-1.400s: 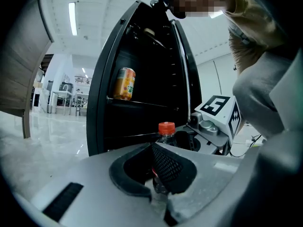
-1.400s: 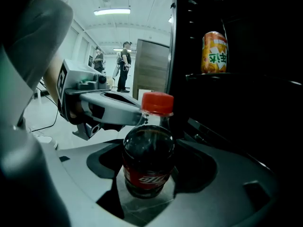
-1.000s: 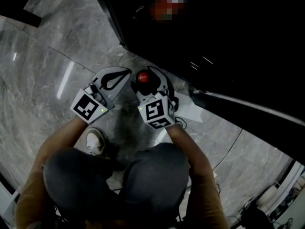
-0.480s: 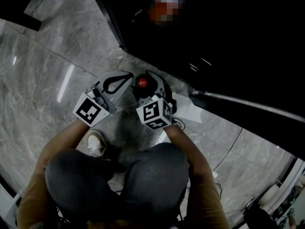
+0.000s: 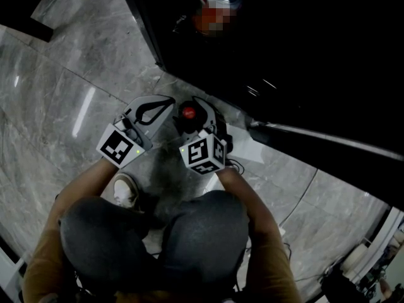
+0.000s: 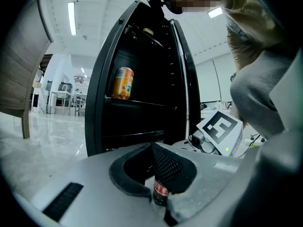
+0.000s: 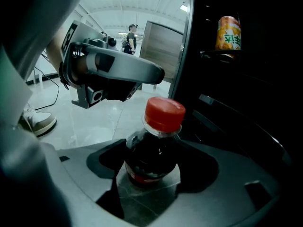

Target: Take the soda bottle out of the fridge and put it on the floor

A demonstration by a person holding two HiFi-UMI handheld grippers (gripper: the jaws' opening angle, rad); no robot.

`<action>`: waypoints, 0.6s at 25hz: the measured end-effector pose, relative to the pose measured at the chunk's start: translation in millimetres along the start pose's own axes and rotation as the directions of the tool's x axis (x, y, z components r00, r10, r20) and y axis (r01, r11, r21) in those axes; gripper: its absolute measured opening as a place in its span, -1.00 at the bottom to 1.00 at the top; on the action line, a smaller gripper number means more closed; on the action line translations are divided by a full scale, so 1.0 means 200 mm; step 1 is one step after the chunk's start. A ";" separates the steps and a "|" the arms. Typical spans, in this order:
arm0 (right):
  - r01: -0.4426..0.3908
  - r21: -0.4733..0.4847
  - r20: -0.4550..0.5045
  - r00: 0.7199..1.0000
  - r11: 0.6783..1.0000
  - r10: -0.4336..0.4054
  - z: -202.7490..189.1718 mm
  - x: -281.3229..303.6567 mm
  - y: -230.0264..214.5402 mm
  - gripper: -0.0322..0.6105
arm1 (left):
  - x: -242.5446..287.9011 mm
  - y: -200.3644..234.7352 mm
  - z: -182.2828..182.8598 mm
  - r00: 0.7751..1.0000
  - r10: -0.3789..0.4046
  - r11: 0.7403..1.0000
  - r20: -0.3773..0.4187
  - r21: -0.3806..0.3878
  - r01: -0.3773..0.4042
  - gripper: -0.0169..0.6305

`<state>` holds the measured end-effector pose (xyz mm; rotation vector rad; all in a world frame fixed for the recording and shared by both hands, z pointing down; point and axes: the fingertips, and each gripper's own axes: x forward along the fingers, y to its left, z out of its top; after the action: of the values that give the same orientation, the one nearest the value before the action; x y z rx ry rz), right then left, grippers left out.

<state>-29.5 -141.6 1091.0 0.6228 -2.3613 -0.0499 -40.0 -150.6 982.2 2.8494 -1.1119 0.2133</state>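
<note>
soda bottle: upright, red cap on top, dark contents, out of the fridge and low over the grey marble floor, just off the fridge's open front. in the head view it sits at 12 o'clock from the crouched person's knees. right gripper: jaws closed on the bottle's body, one pad at its 9 o'clock side and one at its 3 o'clock side, cap clear above them. whether the bottle's base meets the floor cannot be told. left gripper: just beside the bottle at its 9 o'clock, apart from it, tips drawn together to a narrow slit with nothing pinched between them; in its own view a strip of the bottle shows beyond the tips. fridge: black, interior dark, at 1 to 2 o'clock of the bottle in the head view. an orange can stands upright on a fridge shelf, well above the bottle. a white shoe rests on the floor at 7 o'clock of the left gripper.
</note>
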 end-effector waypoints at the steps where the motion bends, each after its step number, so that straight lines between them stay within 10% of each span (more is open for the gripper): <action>1: 0.000 -0.001 0.001 1.000 1.000 0.000 0.00 -0.01 0.00 0.07 | 0.00 0.00 0.00 1.000 -0.001 1.000 -0.003 0.003 0.001 -0.94; 15: 0.056 0.008 -0.036 0.998 0.998 -0.056 -0.04 -0.24 -0.05 -0.11 | 0.04 0.06 0.11 0.999 0.038 0.998 0.012 -0.057 -0.037 -0.94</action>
<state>11.2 -127.0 1066.3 0.6889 -2.3103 -0.0525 -39.8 -168.2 963.0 2.7857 -1.1558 0.1635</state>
